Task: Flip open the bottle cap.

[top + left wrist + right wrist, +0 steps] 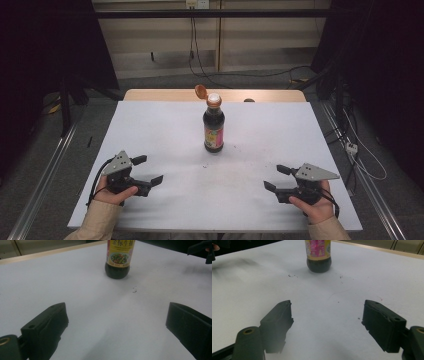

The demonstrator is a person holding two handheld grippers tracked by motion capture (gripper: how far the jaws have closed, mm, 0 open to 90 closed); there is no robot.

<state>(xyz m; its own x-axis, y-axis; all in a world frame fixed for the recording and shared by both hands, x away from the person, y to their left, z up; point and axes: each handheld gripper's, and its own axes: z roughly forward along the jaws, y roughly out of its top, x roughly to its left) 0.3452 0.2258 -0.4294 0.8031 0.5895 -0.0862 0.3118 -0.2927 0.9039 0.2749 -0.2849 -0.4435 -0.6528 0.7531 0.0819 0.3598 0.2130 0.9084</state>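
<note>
A dark sauce bottle (213,127) stands upright at the middle of the white table (165,125), its orange flip cap (201,91) hinged open to the left. Its label and base appear in the left gripper view (117,262) and the right gripper view (318,257). My left gripper (148,170) rests open near the front left, held by a hand. My right gripper (276,177) is open near the front right. Neither holds anything; both sit well short of the bottle.
The table's far wooden edge (165,94) shows behind the white sheet. Small dark specks (134,291) lie on the sheet in front of the bottle. Cables (360,155) trail on the floor to the right. Dark frames stand at both sides.
</note>
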